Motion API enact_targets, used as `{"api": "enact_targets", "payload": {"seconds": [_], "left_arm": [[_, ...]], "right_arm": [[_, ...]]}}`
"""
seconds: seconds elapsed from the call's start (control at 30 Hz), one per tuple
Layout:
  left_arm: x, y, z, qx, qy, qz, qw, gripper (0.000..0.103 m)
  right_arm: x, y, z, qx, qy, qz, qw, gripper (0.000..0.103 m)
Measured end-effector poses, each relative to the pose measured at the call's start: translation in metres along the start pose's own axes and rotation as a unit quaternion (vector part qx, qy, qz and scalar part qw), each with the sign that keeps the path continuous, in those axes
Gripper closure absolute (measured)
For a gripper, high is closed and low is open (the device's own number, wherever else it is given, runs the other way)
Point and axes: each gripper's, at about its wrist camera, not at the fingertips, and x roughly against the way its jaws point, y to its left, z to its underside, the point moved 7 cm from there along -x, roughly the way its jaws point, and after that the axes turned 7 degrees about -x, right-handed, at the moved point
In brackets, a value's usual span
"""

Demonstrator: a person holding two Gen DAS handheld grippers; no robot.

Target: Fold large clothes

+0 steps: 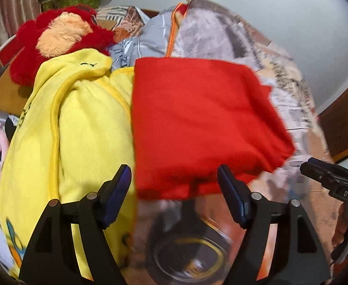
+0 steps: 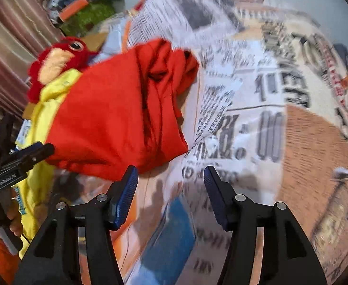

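1. The red garment (image 1: 197, 123) lies folded into a rough rectangle on the newspaper-print bedspread (image 1: 221, 35), filling the centre of the left wrist view; in the right wrist view it sits at 10 o'clock, its far end bunched in loose creases
2. The left gripper (image 1: 174, 178) is spread wide and holds nothing; the garment's near edge lies at 12 o'clock, just ahead of its fingertips, which suggests a folded bundle set down and let go, or one about to be taken up
3. The right gripper (image 2: 170, 173) is likewise spread and empty, over bare bedspread (image 2: 257, 118) with the garment's near corner beside its left finger (image 2: 124, 190), so it looks off to one side of the cloth
4. Both views are smeared, so whether either finger touches the fabric cannot be told
5. A yellow fleece garment (image 1: 79, 130) butts against the red one at 9 o'clock, leaving no free room on that side
6. A red plush toy (image 1: 55, 38) sits at 10 o'clock beyond the yellow fleece, and a grey pillow (image 1: 150, 38) at 12 o'clock behind the red bundle
7. The open bedspread at 2 to 3 o'clock looks like the only clear space for spreading or stacking
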Motion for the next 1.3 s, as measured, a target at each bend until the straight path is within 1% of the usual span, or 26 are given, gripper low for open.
{"api": "enact_targets", "payload": {"seconds": [0.03,0.13,0.17,0.2,0.27,0.3,0.37,0.4,0.43,0.57,0.63,0.67,0.7,0.77,0.8,0.83,0.87,0.9,0.97,1.0,1.07,1.1,1.13,1.2,1.23,1.3], "left_arm": [[0.011,-0.005,0.001,0.0,-0.011,0.0,0.9999,0.029],[0.047,-0.021,-0.001,-0.02,-0.046,-0.018,0.9986,0.029],[0.067,-0.029,-0.003,-0.034,-0.066,-0.026,0.9969,0.029],[0.077,-0.033,-0.004,-0.04,-0.077,-0.03,0.9958,0.029],[0.116,-0.048,-0.006,-0.057,-0.119,-0.034,0.9907,0.029],[0.14,-0.056,-0.007,-0.063,-0.146,-0.035,0.9866,0.029],[0.179,-0.069,-0.006,-0.076,-0.188,-0.034,0.9787,0.029],[0.194,-0.075,-0.005,-0.081,-0.204,-0.034,0.9751,0.029],[0.218,-0.083,-0.002,-0.089,-0.228,-0.033,0.969,0.029],[0.289,-0.106,0.012,-0.103,-0.3,-0.022,0.948,0.029],[0.32,-0.114,0.022,-0.107,-0.331,-0.018,0.9373,0.029],[0.333,-0.118,0.028,-0.107,-0.345,-0.017,0.9324,0.029],[0.341,-0.122,0.032,-0.108,-0.353,-0.015,0.9295,0.029],[0.364,-0.128,0.046,-0.11,-0.377,-0.011,0.9197,0.029],[0.37,-0.129,0.05,-0.11,-0.383,-0.012,0.9169,0.029],[0.381,-0.131,0.057,-0.111,-0.396,-0.017,0.9114,0.029],[0.388,-0.132,0.063,-0.111,-0.405,-0.022,0.9074,0.029],[0.394,-0.133,0.068,-0.109,-0.413,-0.026,0.9039,0.029],[0.404,-0.133,0.077,-0.107,-0.423,-0.03,0.8992,0.029],[0.407,-0.134,0.08,-0.107,-0.426,-0.032,0.8977,0.029],[0.412,-0.136,0.086,-0.111,-0.43,-0.044,0.895,0.022],[0.413,-0.137,0.088,-0.112,-0.43,-0.05,0.8945,0.014],[0.414,-0.138,0.091,-0.113,-0.431,-0.056,0.8935,0.007],[0.415,-0.137,0.094,-0.112,-0.436,-0.066,0.8904,0.004],[0.414,-0.138,0.096,-0.111,-0.436,-0.067,0.8906,0.003],[0.41,-0.137,0.097,-0.106,-0.43,-0.068,0.8942,0.003]], "right_arm": [[0.013,0.003,0.0,0.008,-0.014,0.002,1.0,0.049],[0.062,0.015,0.001,0.026,-0.068,-0.009,0.997,0.049],[0.082,0.02,0.002,0.031,-0.088,-0.016,0.996,0.049],[0.093,0.025,0.0,0.035,-0.101,-0.019,0.994,0.049],[0.135,0.037,0.002,0.044,-0.149,-0.03,0.987,0.049],[0.15,0.042,0.001,0.046,-0.17,-0.035,0.984,0.049],[0.179,0.052,0.005,0.048,-0.204,-0.045,0.977,0.049],[0.199,0.058,0.008,0.05,-0.228,-0.05,0.971,0.049],[0.213,0.062,0.011,0.052,-0.246,-0.054,0.967,0.049],[0.27,0.08,0.03,0.058,-0.315,-0.068,0.945,0.049],[0.289,0.088,0.038,0.063,-0.343,-0.07,0.935,0.049],[0.293,0.09,0.041,0.065,-0.351,-0.069,0.931,0.049],[0.302,0.094,0.046,0.069,-0.363,-0.068,0.927,0.049],[0.32,0.101,0.059,0.074,-0.39,-0.063,0.916,0.049],[0.323,0.101,0.061,0.074,-0.398,-0.06,0.912,0.049],[0.328,0.102,0.065,0.075,-0.409,-0.057,0.908,0.049],[0.332,0.103,0.069,0.073,-0.416,-0.055,0.905,0.044],[0.336,0.104,0.073,0.07,-0.423,-0.053,0.902,0.035],[0.338,0.106,0.078,0.067,-0.434,-0.047,0.897,0.028],[0.339,0.106,0.081,0.069,-0.437,-0.044,0.896,0.025],[0.336,0.11,0.081,0.076,-0.438,-0.034,0.895,0.019],[0.333,0.112,0.079,0.08,-0.439,-0.029,0.895,0.017],[0.331,0.113,0.08,0.081,-0.438,-0.026,0.895,0.016],[0.328,0.115,0.08,0.073,-0.436,-0.022,0.897,0.004],[0.327,0.115,0.08,0.069,-0.435,-0.021,0.897,0.001],[0.326,0.114,0.081,0.057,-0.435,-0.02,0.898,0.0]]}}
